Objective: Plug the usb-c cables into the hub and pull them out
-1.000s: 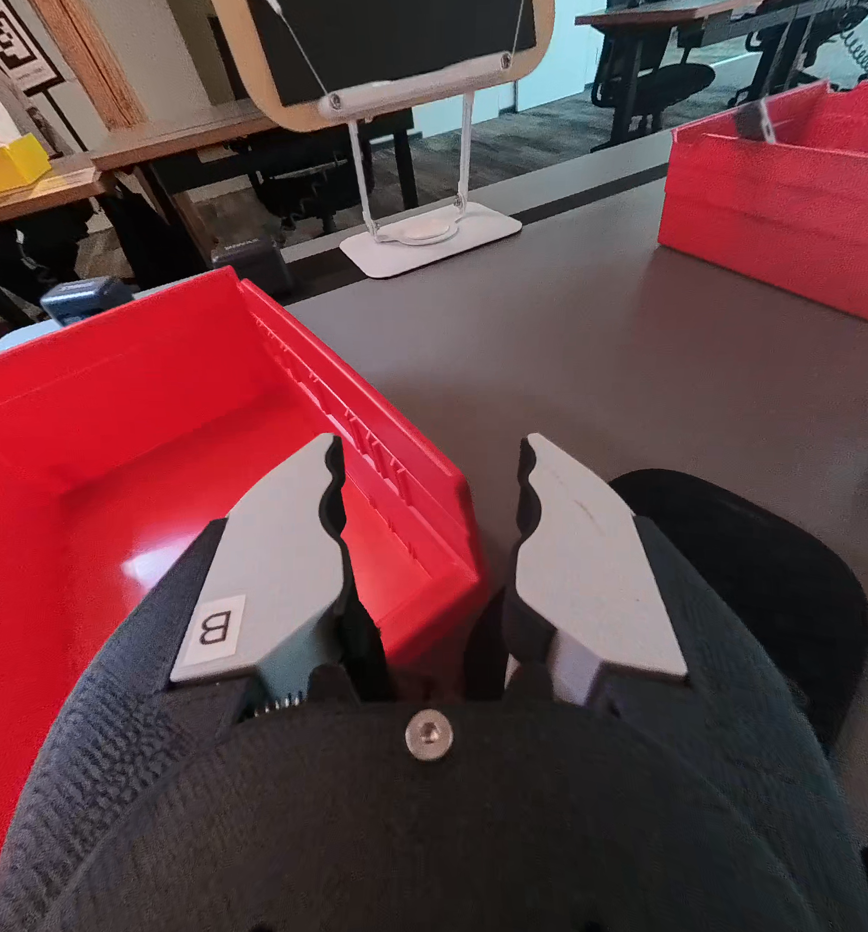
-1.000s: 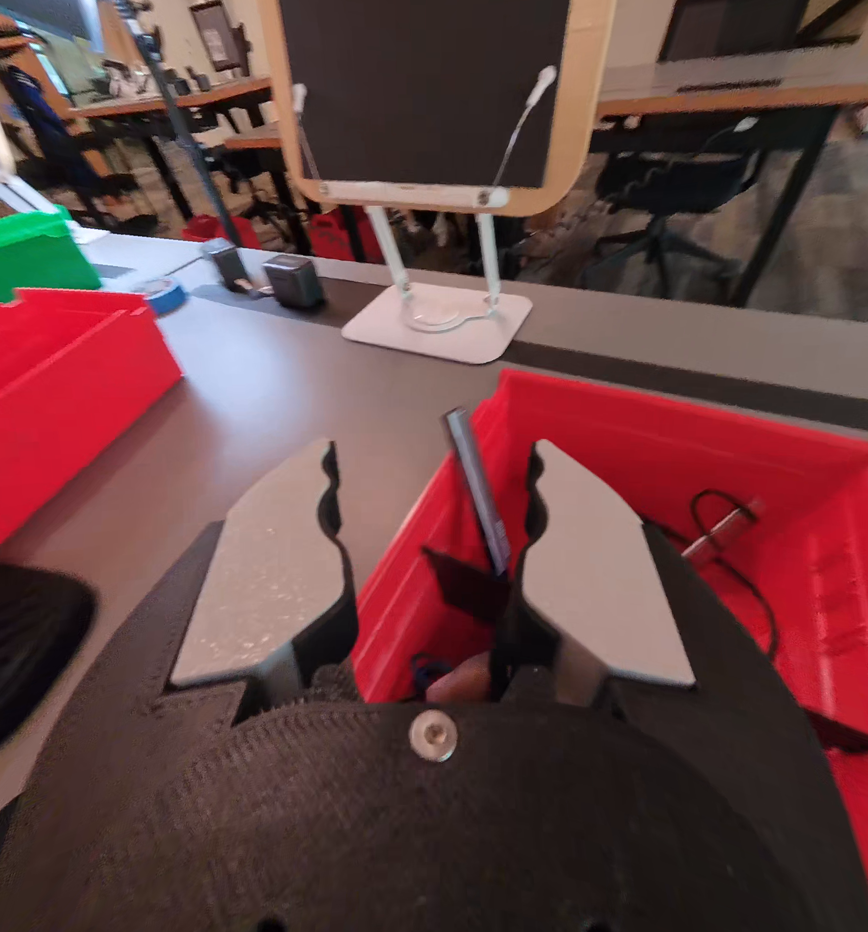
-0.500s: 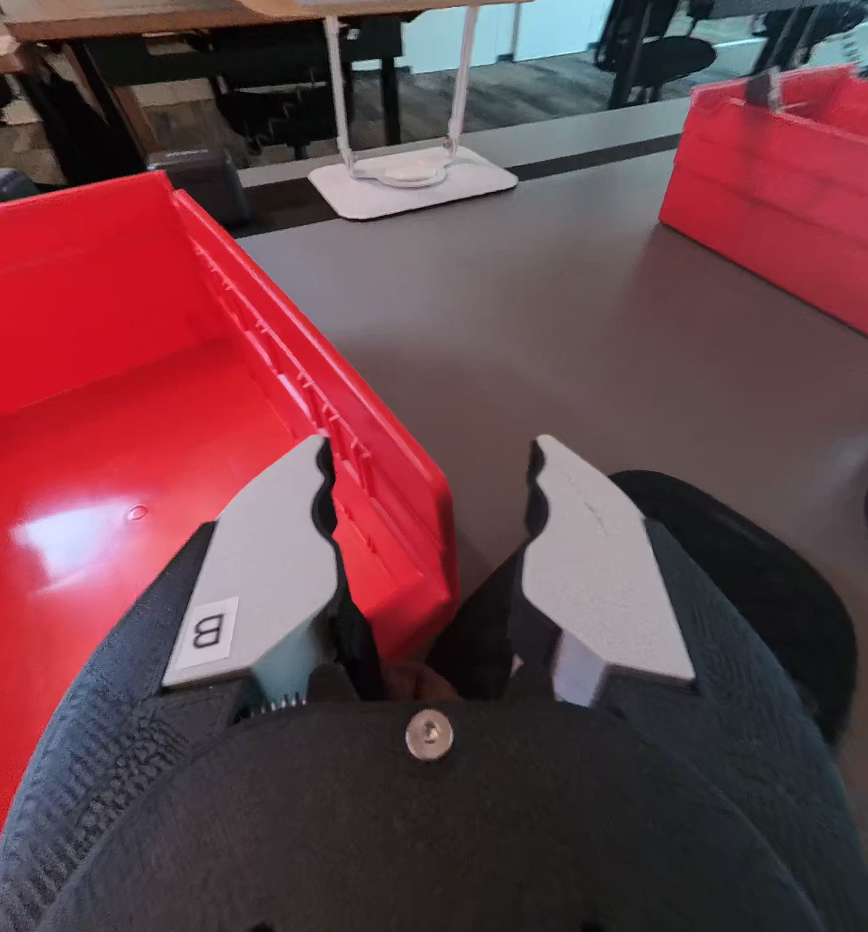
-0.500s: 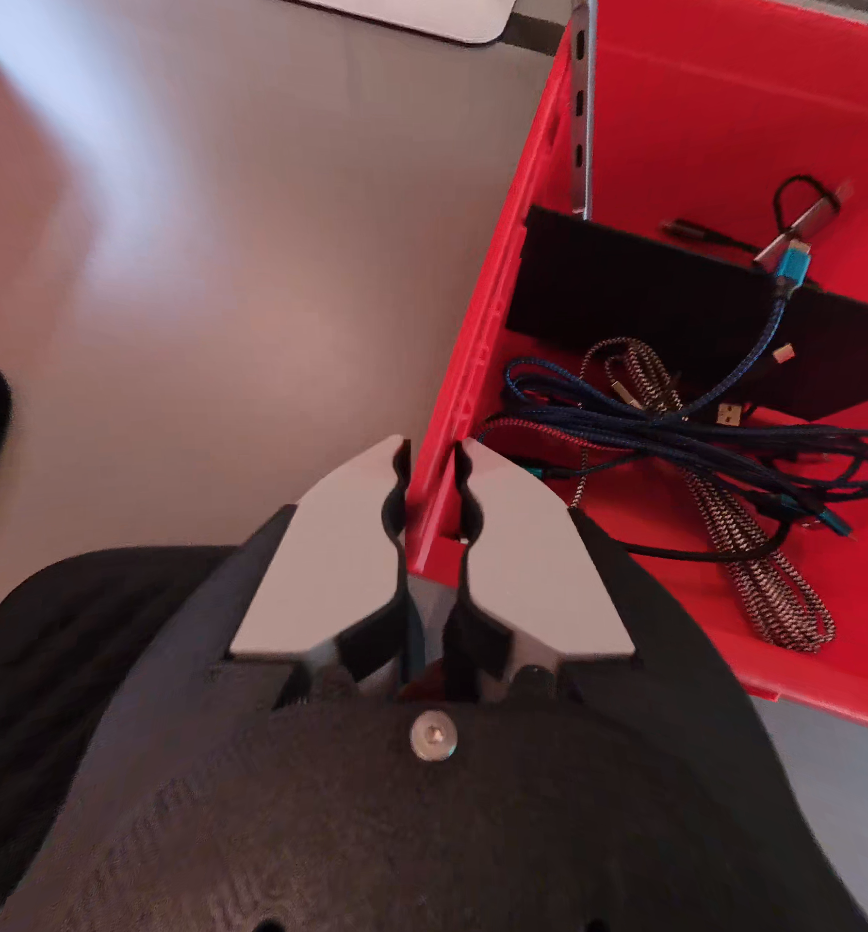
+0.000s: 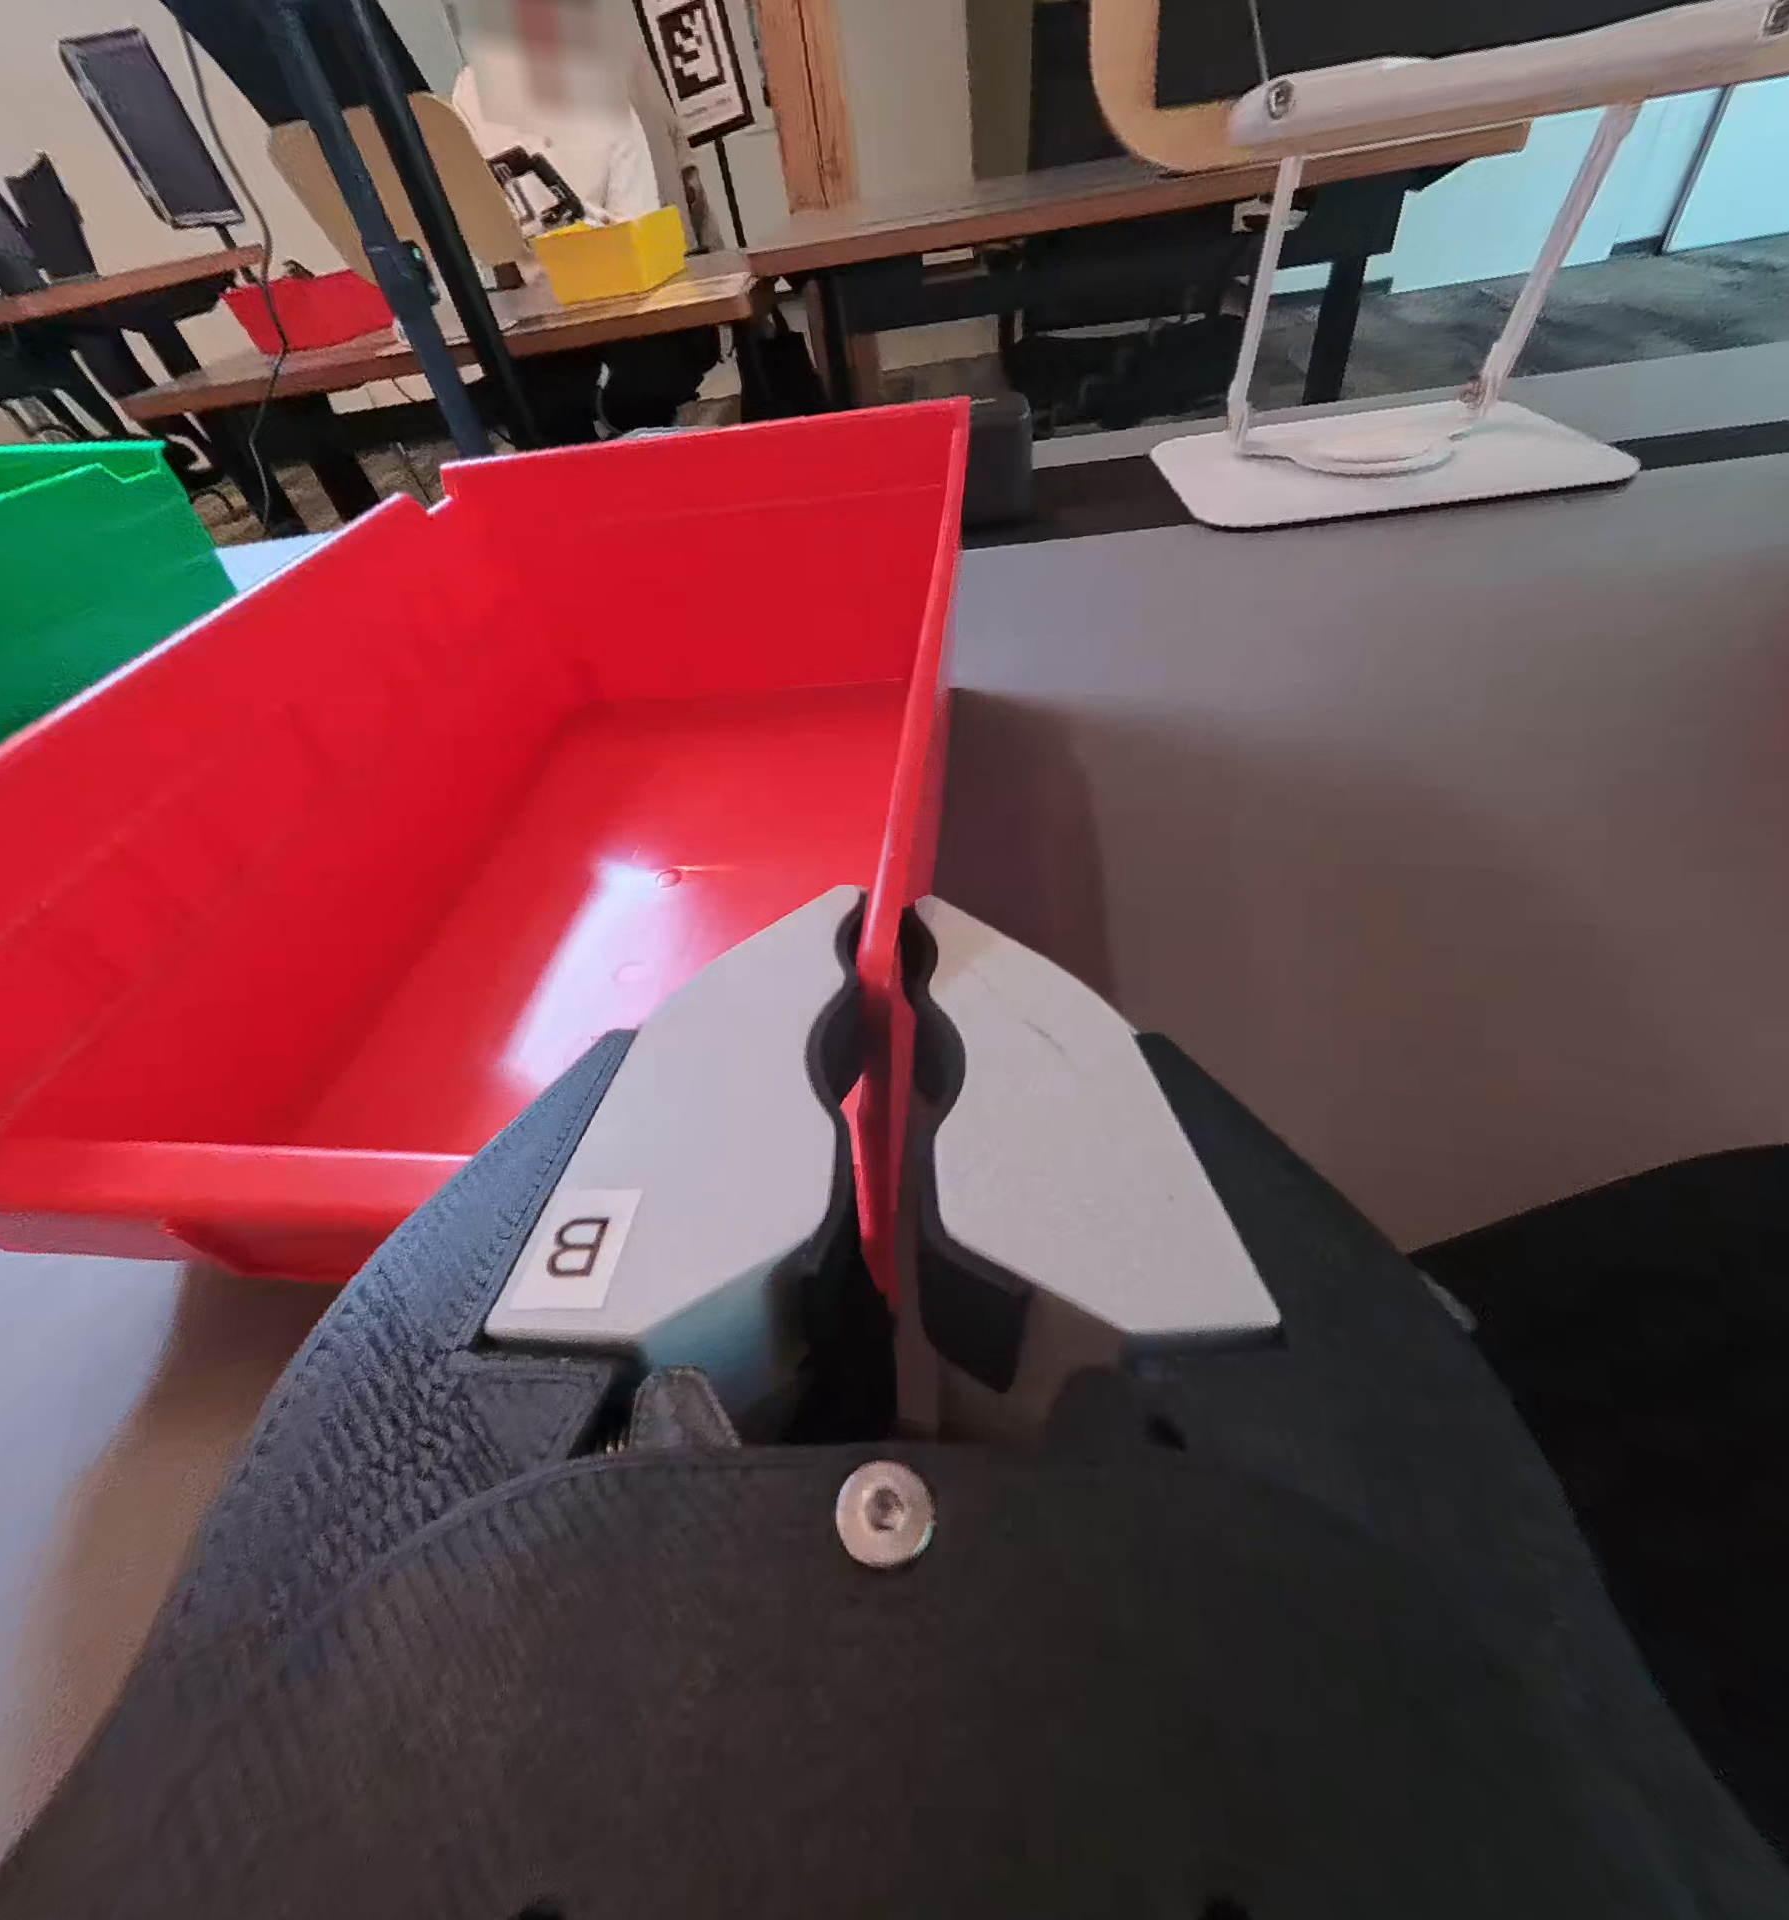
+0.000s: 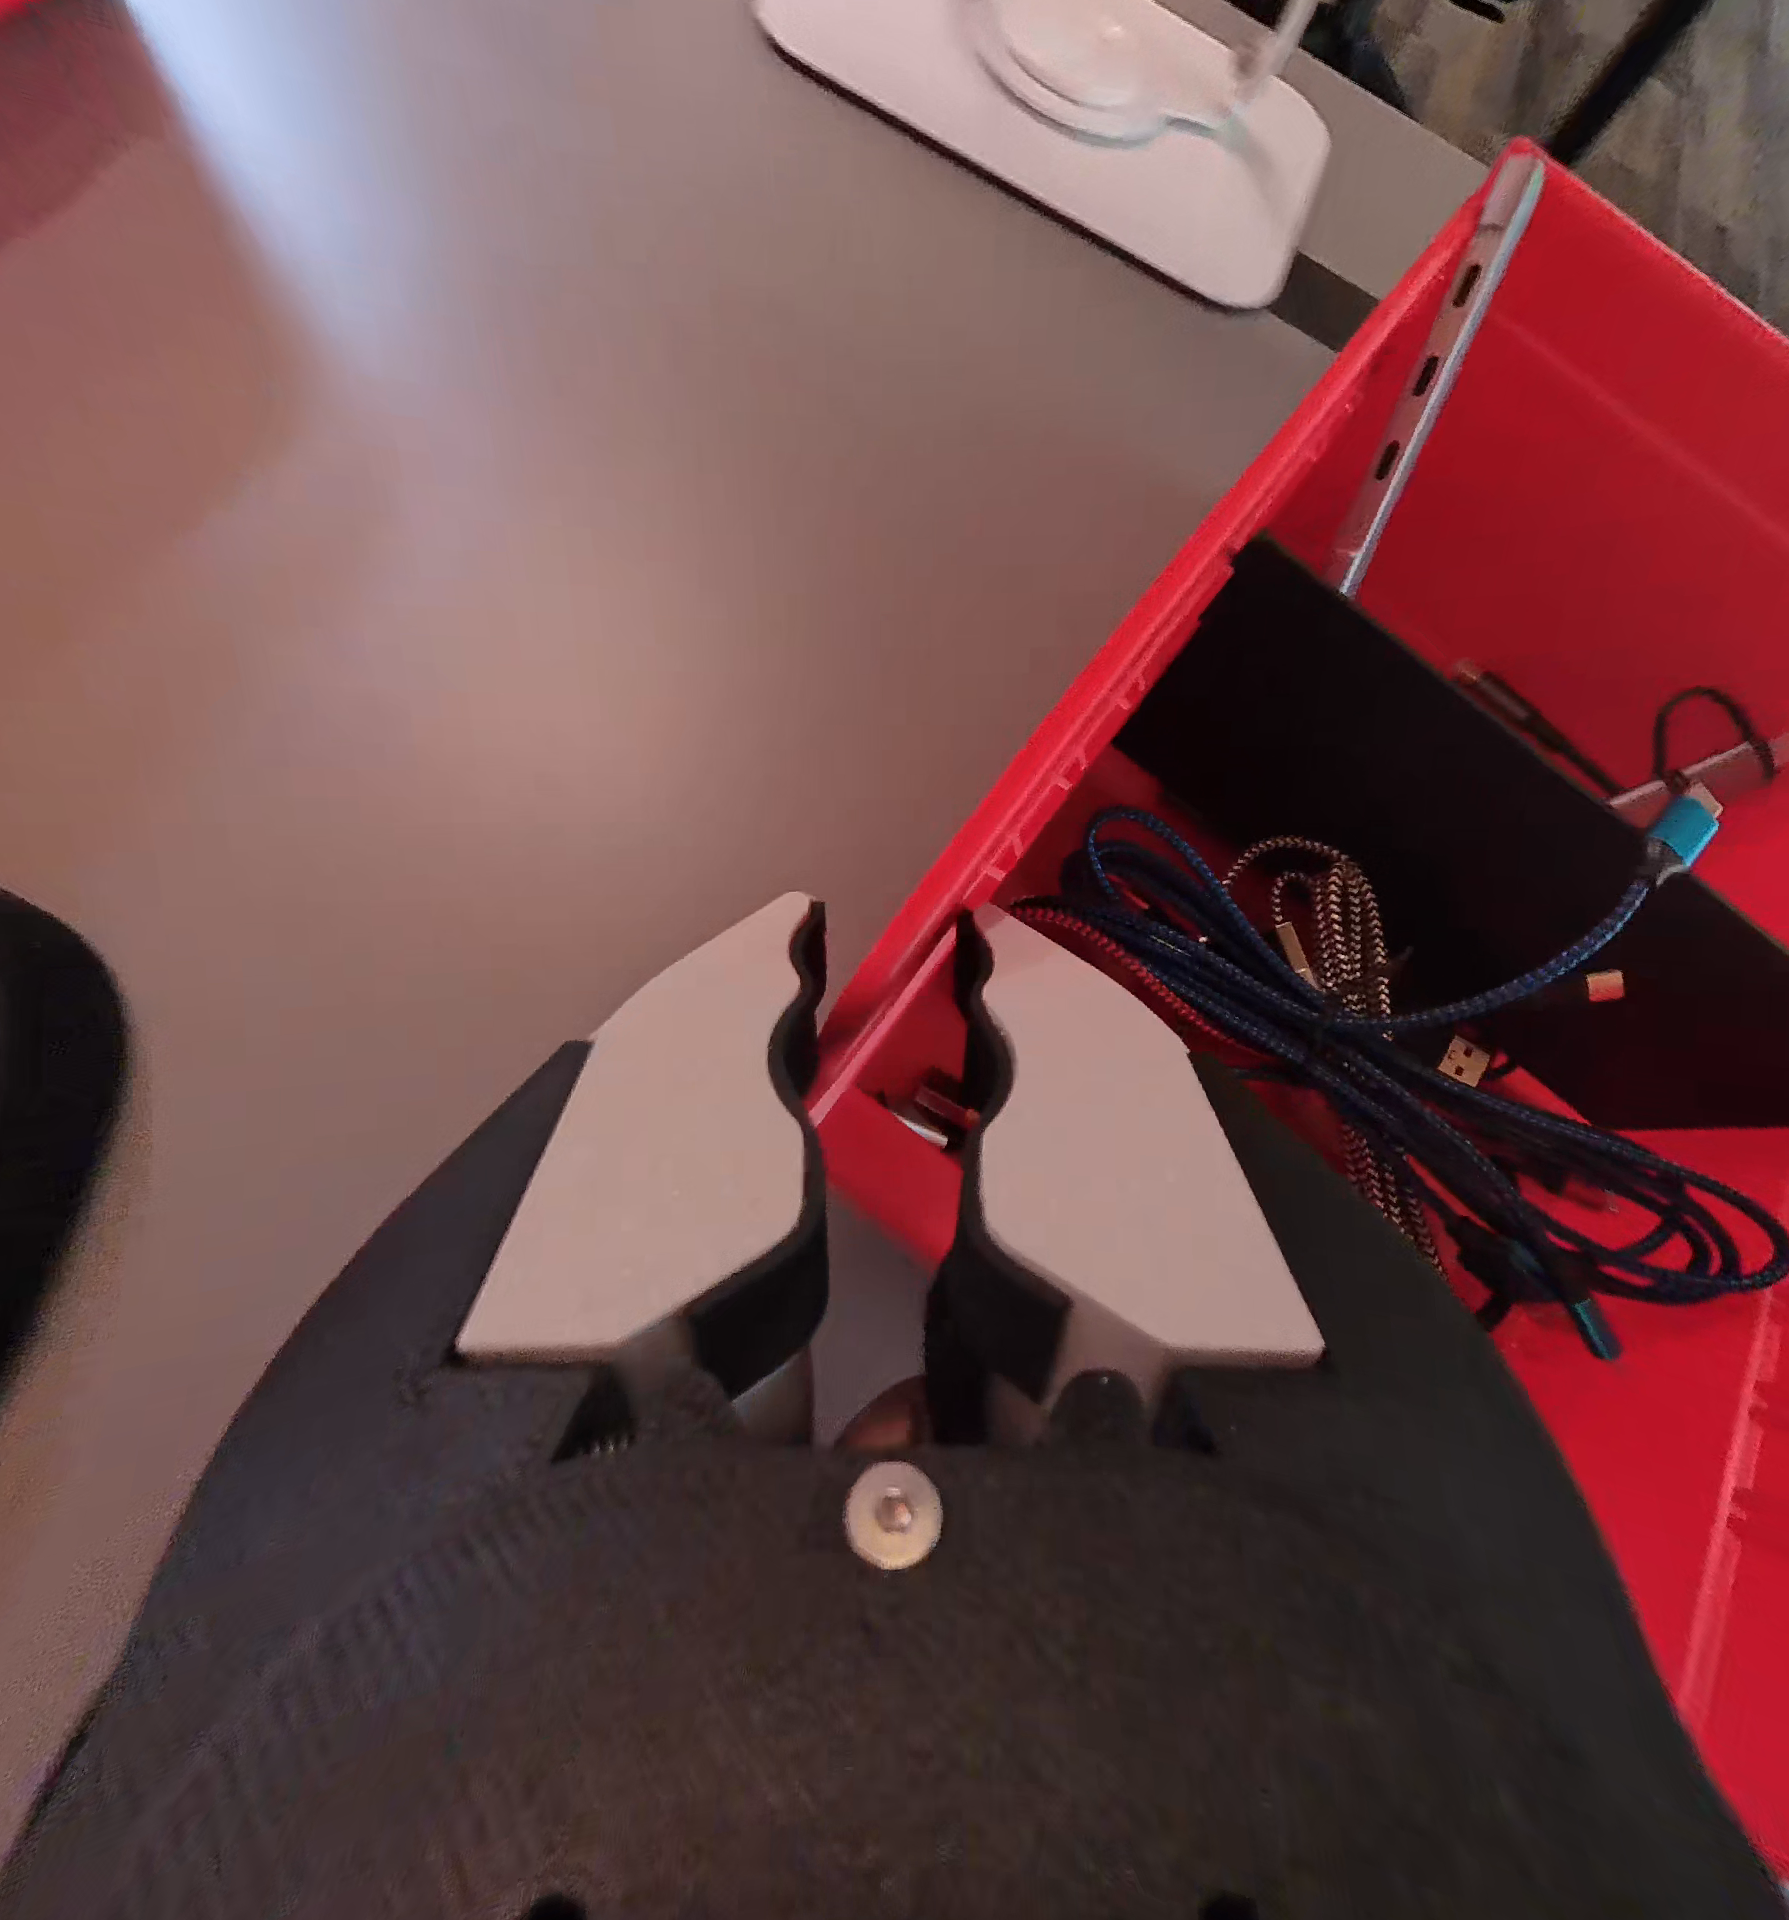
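Note:
My left gripper (image 5: 882, 914) is shut on the right side wall of an empty red bin (image 5: 454, 727), near its front corner. My right gripper (image 6: 890, 925) is astride the front left corner of a second red bin (image 6: 1648, 520), with its jaws narrow against the wall. In that bin a slim grey hub (image 6: 1420, 384) leans upright against the left wall. Blue braided cables (image 6: 1389, 1039) and a black-and-white braided cable (image 6: 1326, 914) lie tangled in front of a black divider (image 6: 1441, 831). A short cable with a grey plug (image 6: 1700, 769) lies behind the divider.
A white stand base (image 5: 1389, 468) sits at the back of the dark table (image 5: 1389, 779); it also shows in the right wrist view (image 6: 1077, 135). A green bin (image 5: 59, 582) stands left of the empty bin. The other gripper's black body (image 6: 7, 1143) shows at the left edge. My hands' fingertips stand some 35 centimeters from each other.
My left gripper has closed from open onto the empty bin's right wall and its view has swung left. My right gripper stays on the other bin's wall and has turned relative to it.

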